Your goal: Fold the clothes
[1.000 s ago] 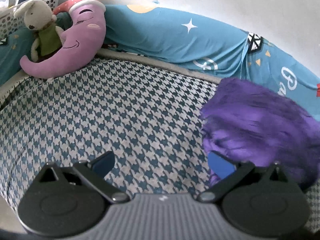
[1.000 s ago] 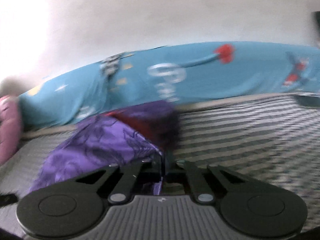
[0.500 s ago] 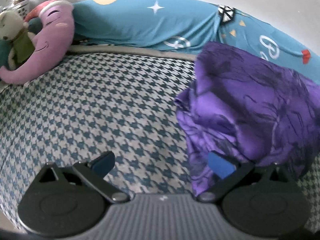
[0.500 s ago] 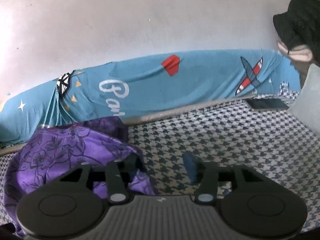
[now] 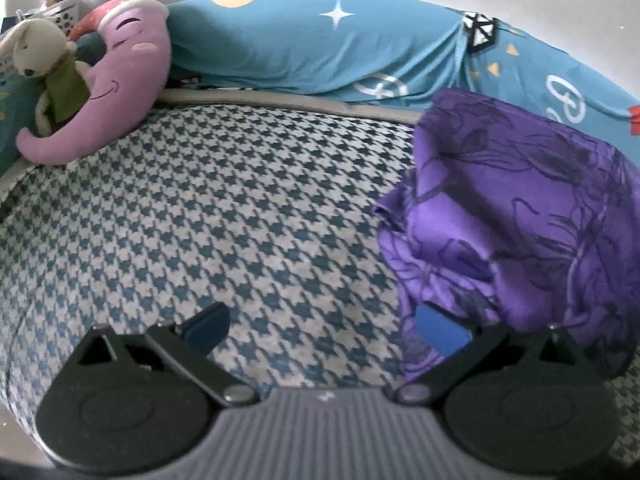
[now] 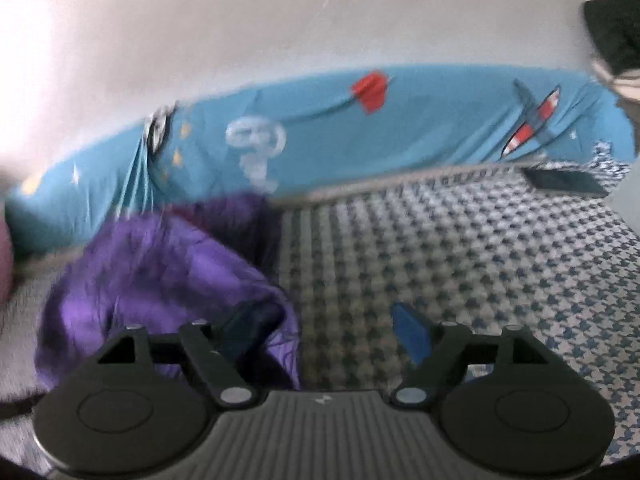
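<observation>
Since a second ago the right gripper (image 6: 326, 330), then clenched on the purple garment (image 6: 160, 276), has let go; its jaws are opening, cloth draped against the left pad only. The garment lies bunched on the houndstooth bedcover (image 5: 240, 208), near the blue quilt (image 5: 304, 48) at the far edge. The left gripper (image 5: 324, 328) stands released, its right pad at the garment's near edge.
</observation>
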Motion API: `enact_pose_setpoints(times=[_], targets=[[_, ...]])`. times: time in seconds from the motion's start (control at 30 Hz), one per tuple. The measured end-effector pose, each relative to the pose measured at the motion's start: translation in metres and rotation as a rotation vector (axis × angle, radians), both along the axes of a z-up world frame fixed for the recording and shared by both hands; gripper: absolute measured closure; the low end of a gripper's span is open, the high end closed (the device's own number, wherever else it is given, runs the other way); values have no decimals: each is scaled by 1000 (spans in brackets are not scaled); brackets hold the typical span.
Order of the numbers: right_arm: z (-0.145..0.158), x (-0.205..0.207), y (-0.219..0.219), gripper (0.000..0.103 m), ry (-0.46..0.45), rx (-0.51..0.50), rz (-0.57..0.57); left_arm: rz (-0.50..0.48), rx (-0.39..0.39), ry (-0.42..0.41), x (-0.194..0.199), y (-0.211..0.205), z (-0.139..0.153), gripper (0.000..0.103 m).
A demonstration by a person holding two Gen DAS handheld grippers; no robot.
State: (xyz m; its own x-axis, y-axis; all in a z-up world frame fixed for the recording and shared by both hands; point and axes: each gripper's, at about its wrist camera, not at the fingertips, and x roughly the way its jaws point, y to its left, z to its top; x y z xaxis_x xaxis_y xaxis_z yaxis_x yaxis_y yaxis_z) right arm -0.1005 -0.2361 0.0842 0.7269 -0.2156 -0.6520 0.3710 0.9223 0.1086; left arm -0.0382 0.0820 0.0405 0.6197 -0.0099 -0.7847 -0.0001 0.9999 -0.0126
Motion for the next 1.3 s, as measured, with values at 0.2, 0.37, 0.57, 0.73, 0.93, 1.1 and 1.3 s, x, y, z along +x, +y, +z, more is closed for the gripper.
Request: enact_pose_setpoints(times=[0.2,0.37,0.57,0.73,0.93,1.1,1.3], targets=[[-5,-11,10,25,-29,-35,123,28,-6,-8,3,4,2,0],[1,-5,28,25,-93,1,192,24,-9,-3,3,2,2,0],[-3,22,59,25,-111,57,268,-1,8,2,1,0,0,0],[-15,46,82,25,-99,53,284,-7,10,14,2,1,-1,0],[-25,67,93,21,-104,84,264,-5,15,12,2,7,-1,0],[-35,81,105,18,-87,80,259,5,11,17,5,13,-2,0],[-44,89,112,52,-71,57,233,5,11,13,7,13,-2,0]])
